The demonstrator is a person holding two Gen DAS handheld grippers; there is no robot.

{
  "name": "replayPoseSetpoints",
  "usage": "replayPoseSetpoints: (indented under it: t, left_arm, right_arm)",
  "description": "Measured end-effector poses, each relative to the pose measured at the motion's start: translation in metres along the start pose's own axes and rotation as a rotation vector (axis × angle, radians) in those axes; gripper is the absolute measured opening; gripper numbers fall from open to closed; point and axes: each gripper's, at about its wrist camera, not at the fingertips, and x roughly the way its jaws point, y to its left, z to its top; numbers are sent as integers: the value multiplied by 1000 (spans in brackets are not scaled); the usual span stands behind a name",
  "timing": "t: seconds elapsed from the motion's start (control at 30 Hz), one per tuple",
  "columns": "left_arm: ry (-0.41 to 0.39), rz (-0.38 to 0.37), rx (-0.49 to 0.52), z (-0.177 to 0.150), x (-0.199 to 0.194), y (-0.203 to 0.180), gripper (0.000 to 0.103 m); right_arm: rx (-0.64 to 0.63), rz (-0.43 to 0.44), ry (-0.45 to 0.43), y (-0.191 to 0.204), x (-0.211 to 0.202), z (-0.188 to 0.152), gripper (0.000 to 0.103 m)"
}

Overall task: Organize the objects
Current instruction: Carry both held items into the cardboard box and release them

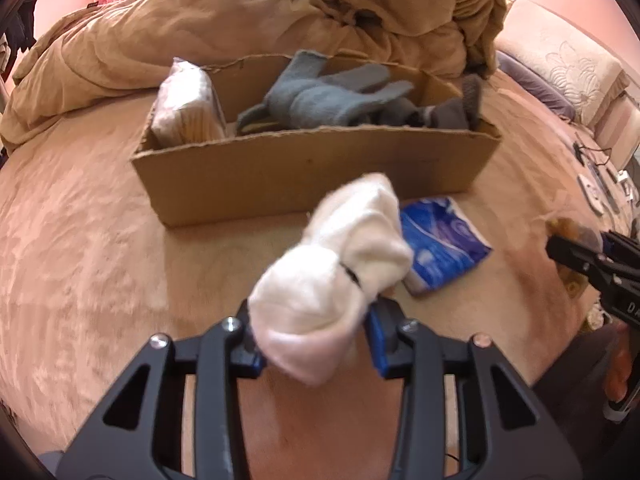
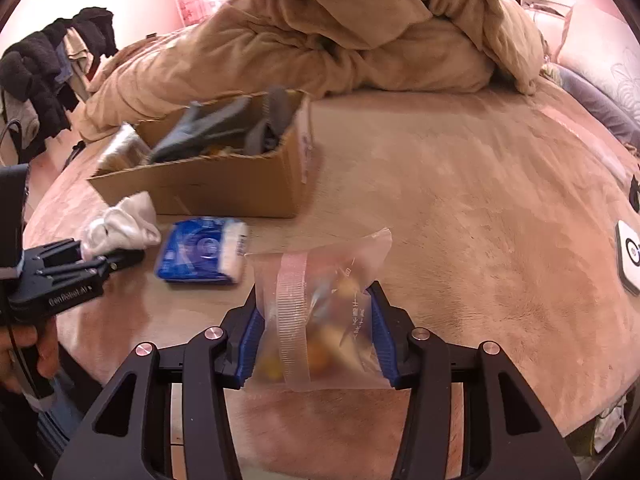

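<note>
My left gripper [image 1: 316, 316] is shut on a rolled white sock bundle [image 1: 340, 264], held just above the bed in front of the cardboard box [image 1: 280, 168]. The same white sock bundle [image 2: 120, 224] and left gripper [image 2: 116, 258] show at the left of the right wrist view. My right gripper [image 2: 316, 320] is shut on a clear plastic snack bag [image 2: 320, 316] with a ribbed seal strip and yellow-orange pieces inside. A blue tissue pack [image 1: 444, 248] lies on the bed between the two grippers, also seen as the blue tissue pack [image 2: 204, 252]. Grey socks [image 1: 332, 96] and a white packet [image 1: 188, 104] fill the box.
A heaped tan duvet [image 1: 240, 20] lies behind the cardboard box [image 2: 224, 184]. Small electronics and cables [image 1: 600, 192] sit at the bed's right edge, with a white device [image 2: 630, 256] nearby. Dark clothes [image 2: 44, 76] hang at the far left. A hand [image 2: 28, 352] grips the left tool.
</note>
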Motion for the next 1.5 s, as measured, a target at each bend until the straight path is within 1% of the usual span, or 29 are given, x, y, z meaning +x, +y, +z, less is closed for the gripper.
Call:
replayPoseSetpoints:
  t: [0.23, 0.33, 0.4, 0.6, 0.77, 0.93, 1.2, 1.37, 1.43, 1.5]
  left_arm:
    - [-59, -12, -20, -1, -50, -2, 39]
    - [-68, -20, -30, 2, -68, -2, 40]
    - [-80, -24, -38, 7, -79, 1, 40]
    - [-136, 1, -56, 26, -107, 12, 40]
    - [-167, 4, -72, 44, -121, 22, 40]
    - [-175, 9, -73, 66, -119, 31, 40]
    - [-195, 35, -75, 111, -107, 42, 41]
    - [-174, 49, -82, 128, -79, 49, 41]
    - [-163, 66, -82, 130, -67, 51, 41]
    - [-137, 65, -89, 131, -50, 54, 41]
  right_arm:
    - [-19, 35, -21, 25, -23, 9, 51]
    - [-30, 45, -36, 38, -32, 17, 51]
    - [-41, 55, -50, 47, -38, 24, 51]
    - [-66, 68, -82, 67, -51, 46, 51]
    - [-84, 72, -106, 78, -59, 68, 51]
    - [-98, 76, -131, 83, -59, 94, 51]
    - [-96, 95, -145, 83, -43, 136, 51]
    - [-105, 98, -136, 82, -18, 155, 51]
    - [-105, 101, -124, 81, -4, 159, 51]
    - [-98, 107, -108, 79, 12, 162, 51]
